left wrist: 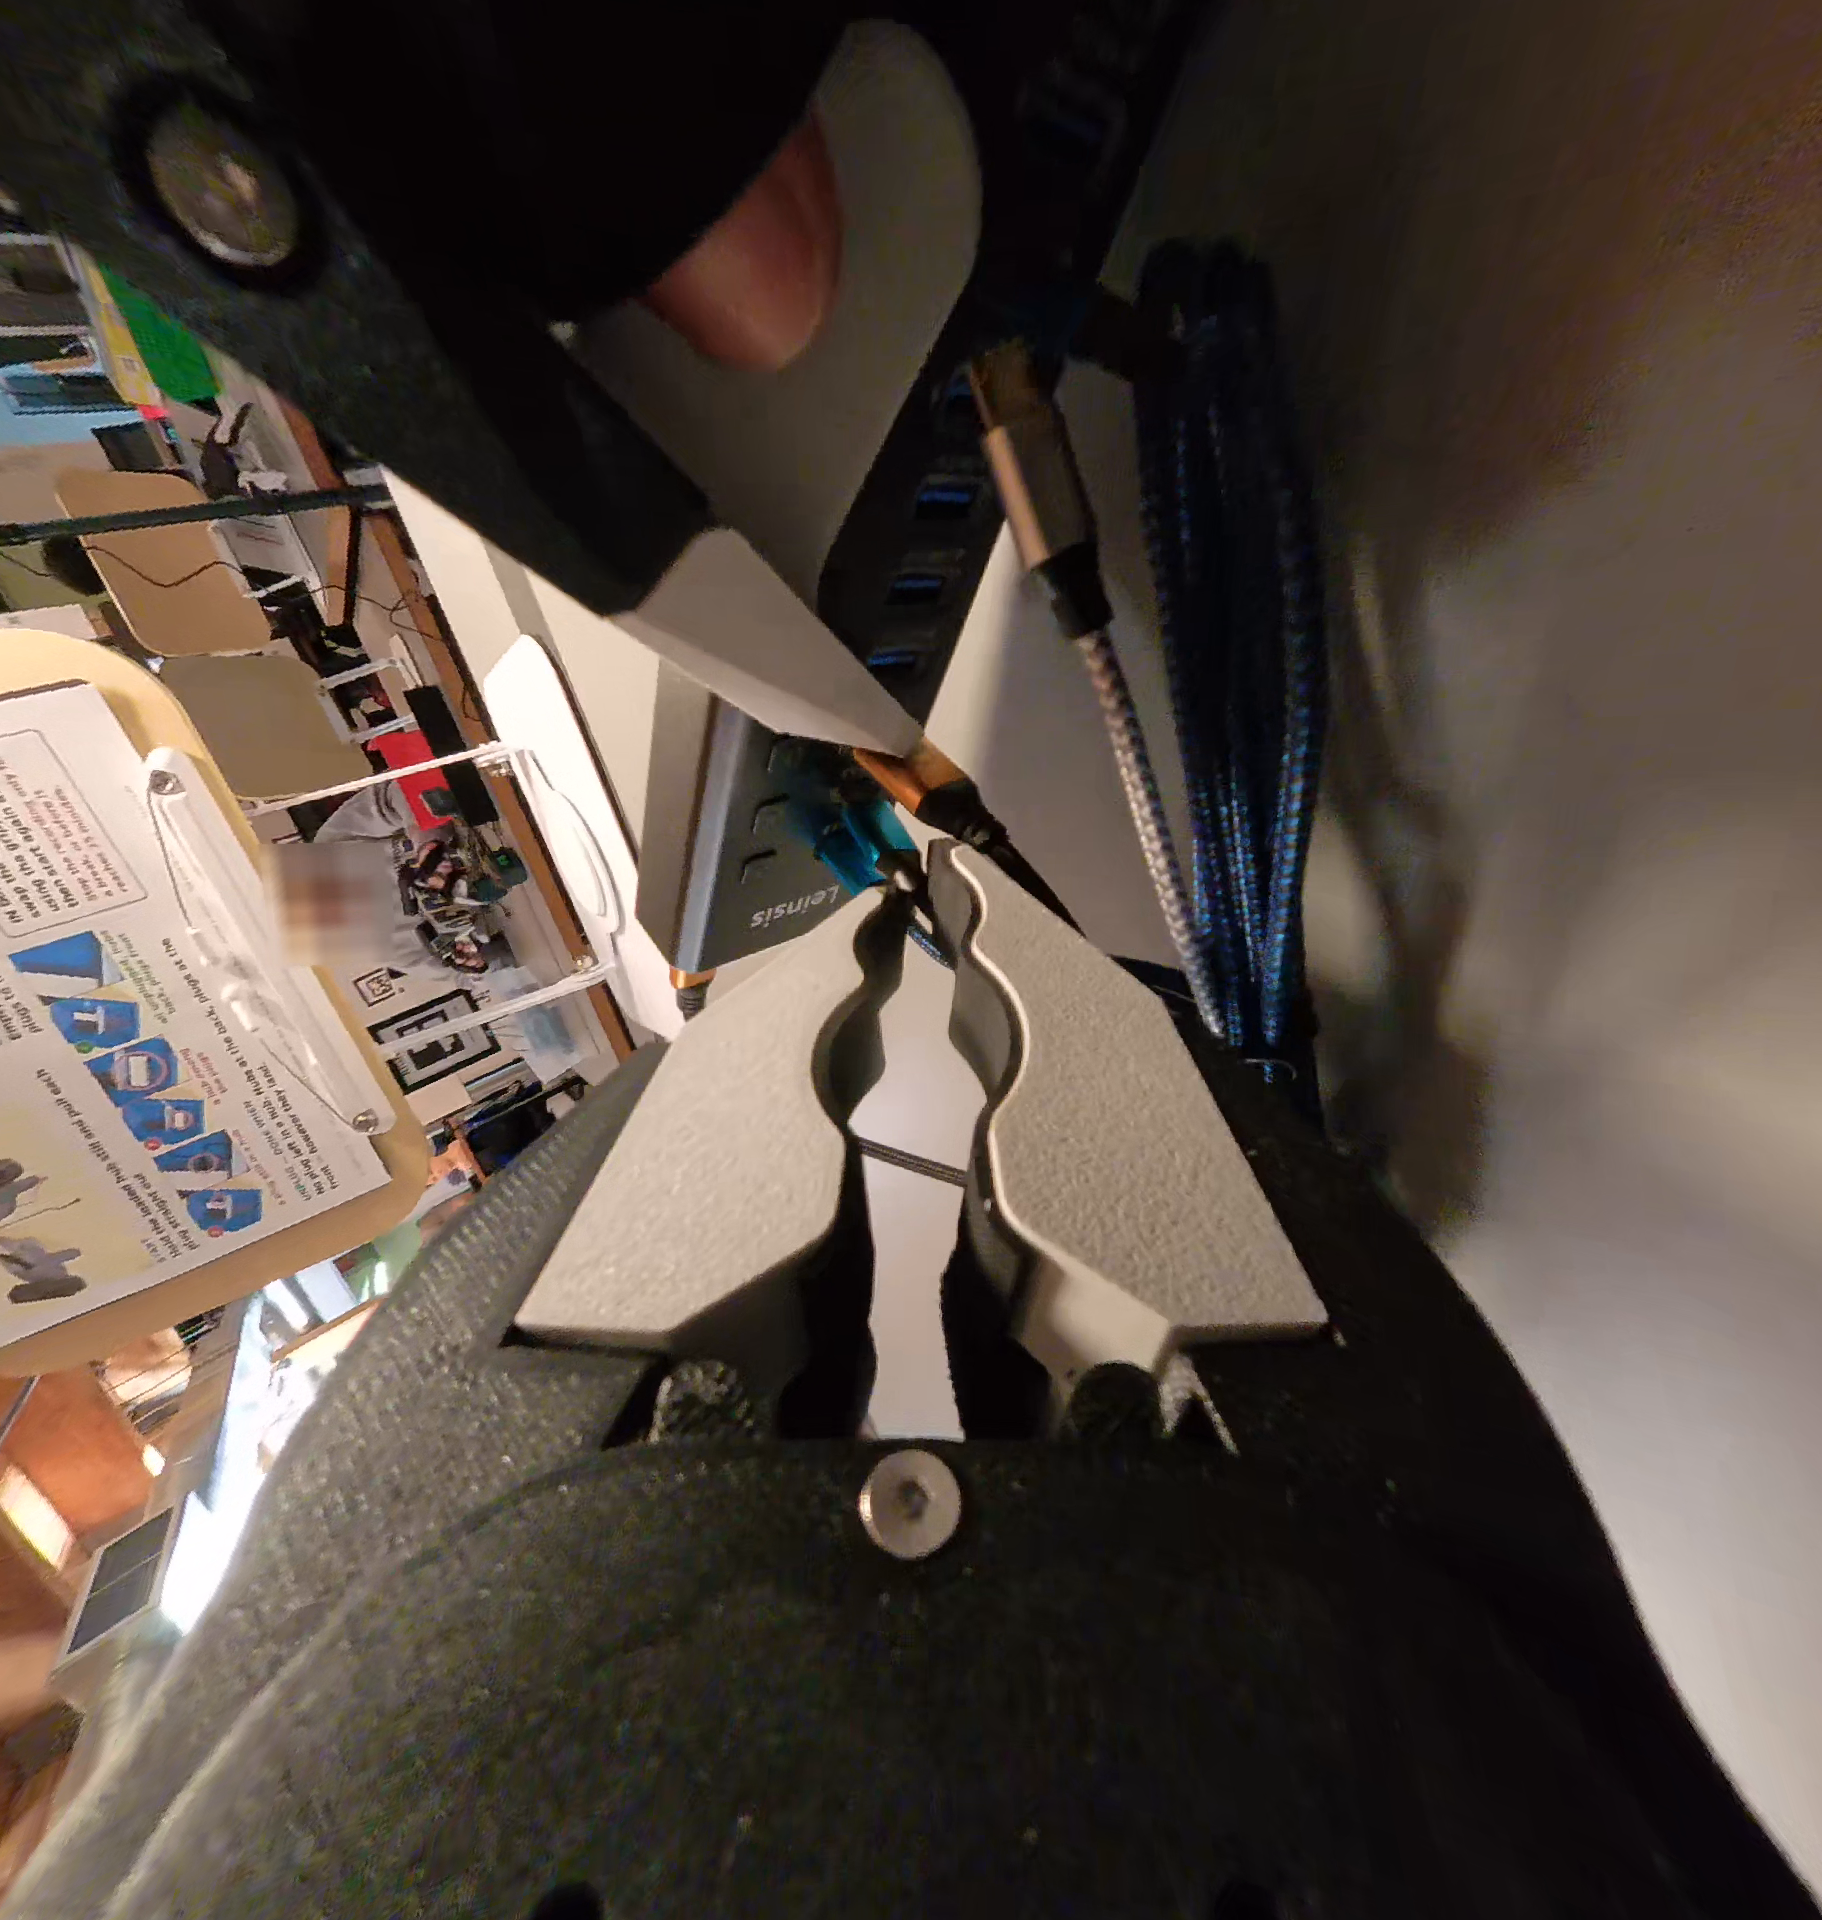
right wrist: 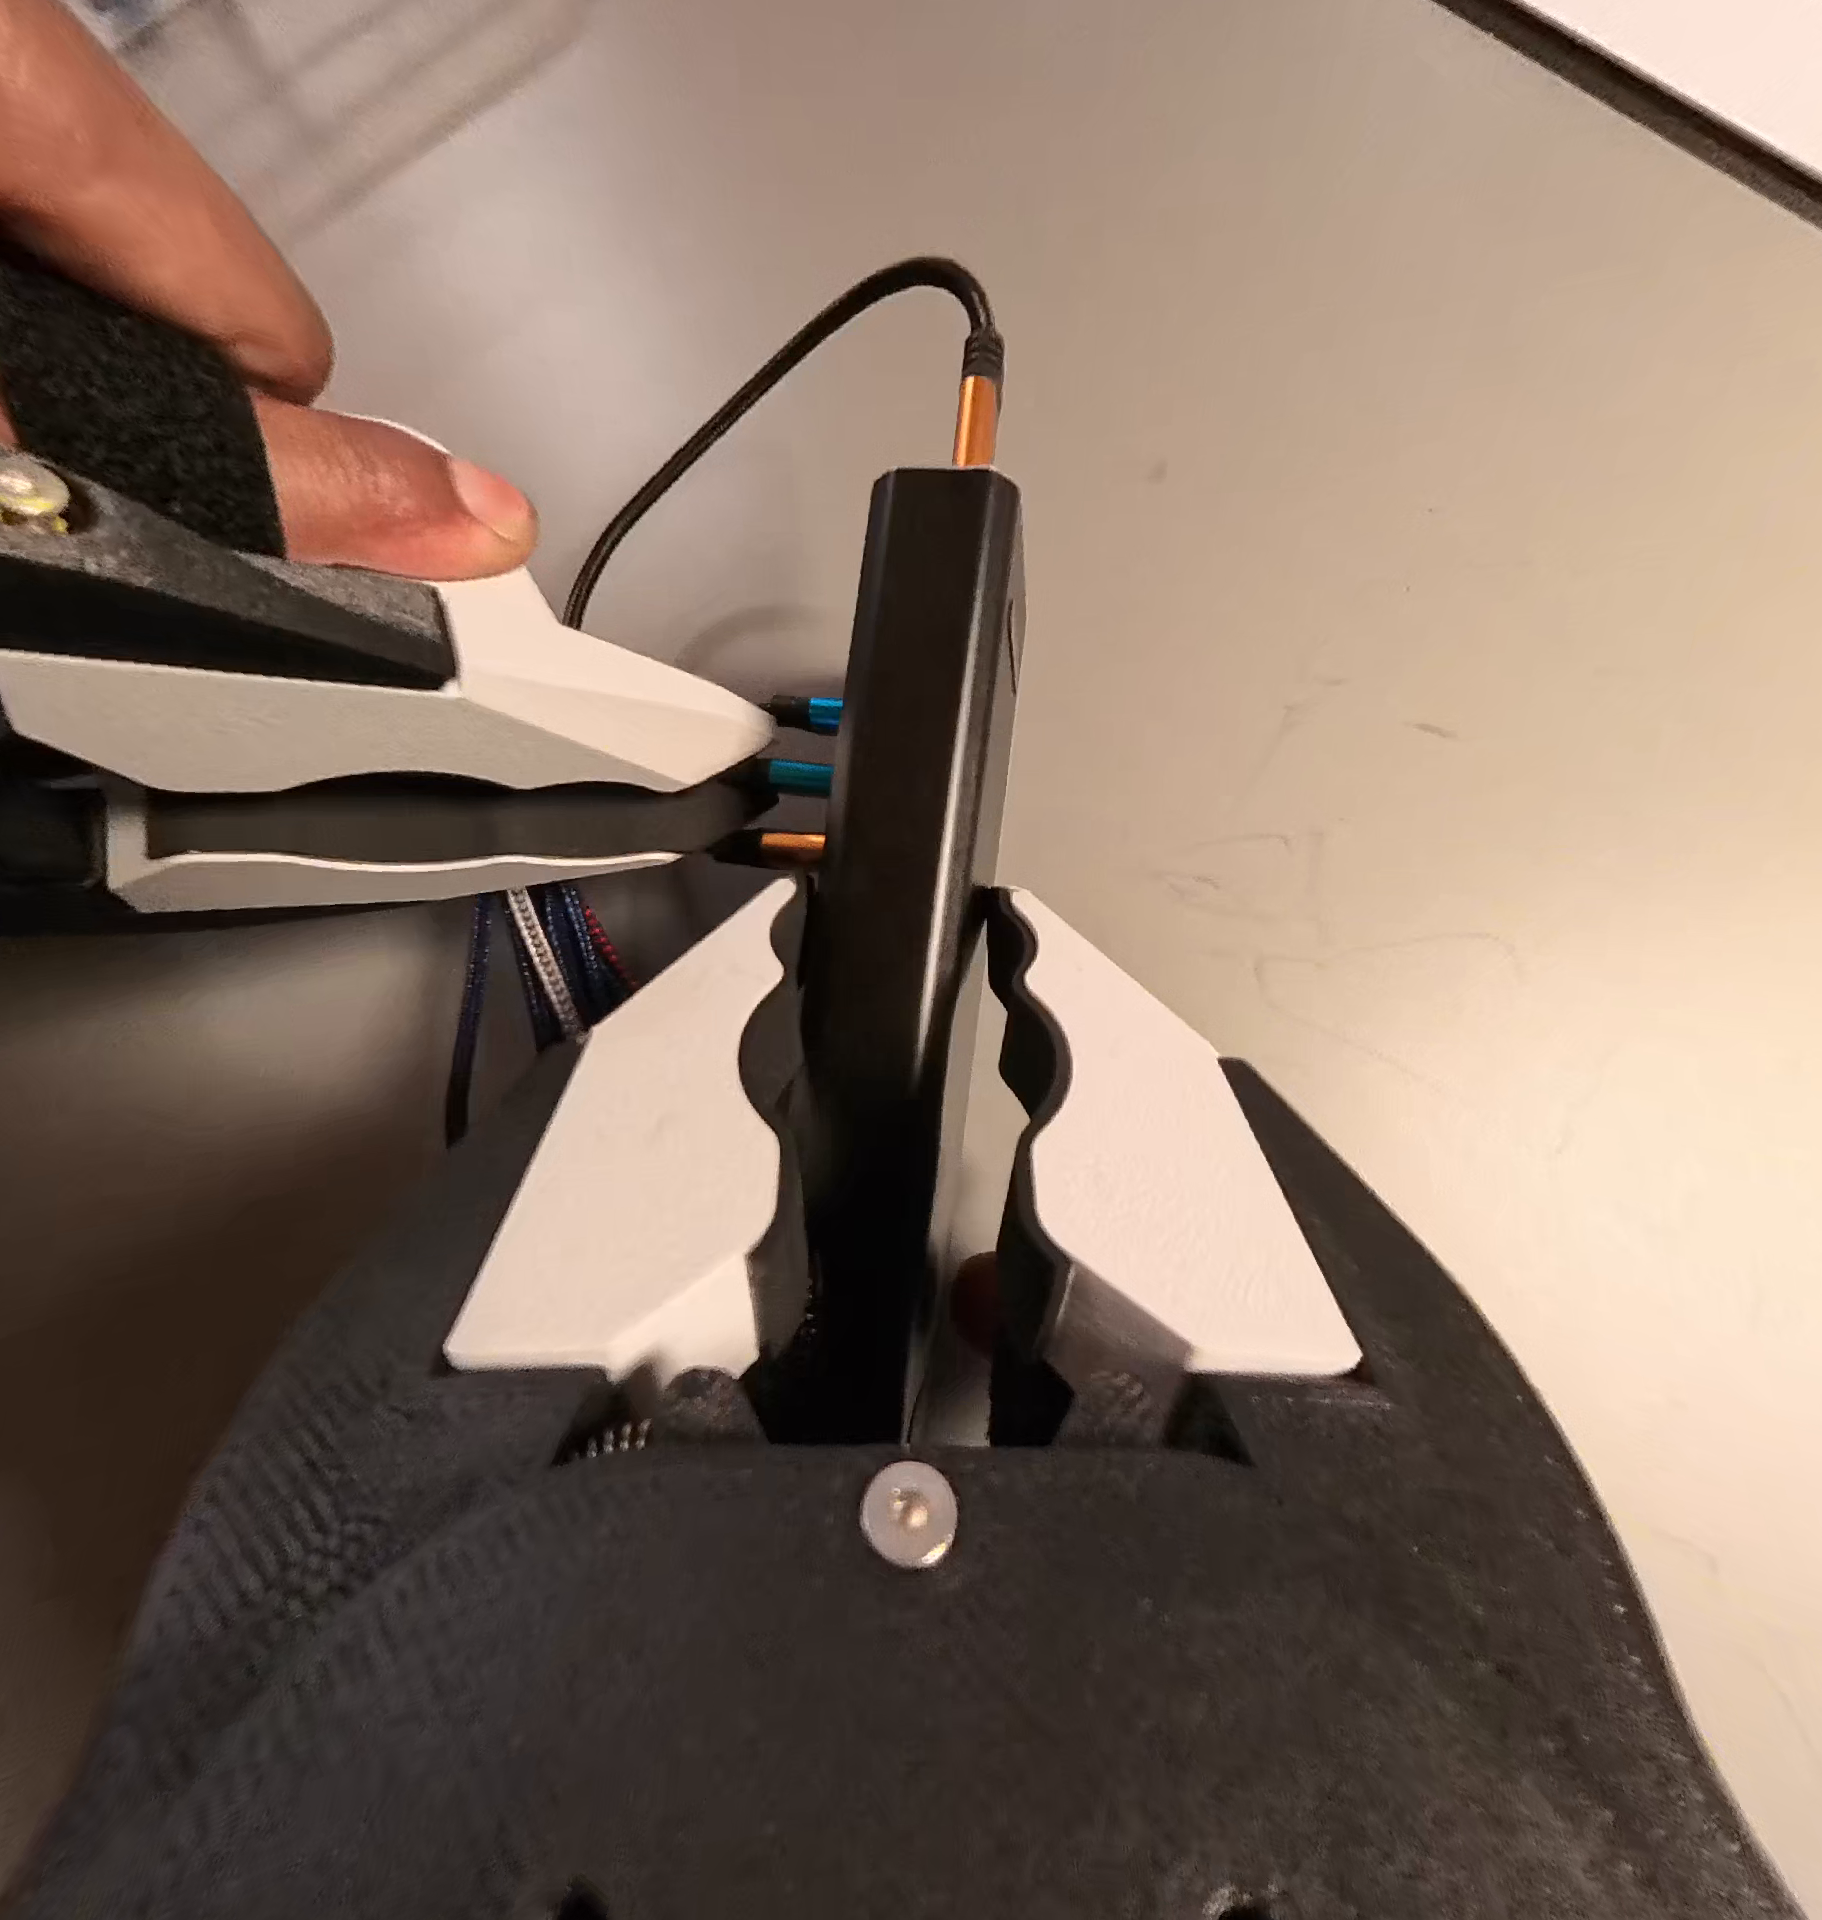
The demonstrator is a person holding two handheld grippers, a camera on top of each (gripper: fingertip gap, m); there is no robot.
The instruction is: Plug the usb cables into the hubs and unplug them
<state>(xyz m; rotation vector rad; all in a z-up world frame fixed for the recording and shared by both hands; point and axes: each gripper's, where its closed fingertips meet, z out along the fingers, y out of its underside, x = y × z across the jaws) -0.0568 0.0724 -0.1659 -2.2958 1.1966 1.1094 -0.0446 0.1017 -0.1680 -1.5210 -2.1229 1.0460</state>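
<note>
In the right wrist view my right gripper [right wrist: 896, 899] is shut on a dark USB hub [right wrist: 928, 727] and holds it upright over the white table. Three plugs sit in the hub's left side: two blue plugs [right wrist: 811, 714] and an orange plug [right wrist: 791, 844]. My left gripper [right wrist: 746, 777] comes in from the left and is shut on the back end of the middle blue plug [right wrist: 801, 774]. In the left wrist view my left gripper [left wrist: 922, 878] pinches that blue plug [left wrist: 850, 842] at the grey hub [left wrist: 741, 883]. The right gripper [left wrist: 865, 727] reaches down from above.
A second black hub [left wrist: 912, 540] with blue ports lies behind. A loose silver plug [left wrist: 1037, 488] on a braided cable and a bundle of blue braided cables [left wrist: 1234, 675] lie beside it. A printed sheet on a wooden board [left wrist: 159, 987] stands at left. The hub's own black cable [right wrist: 741, 395] loops over the table.
</note>
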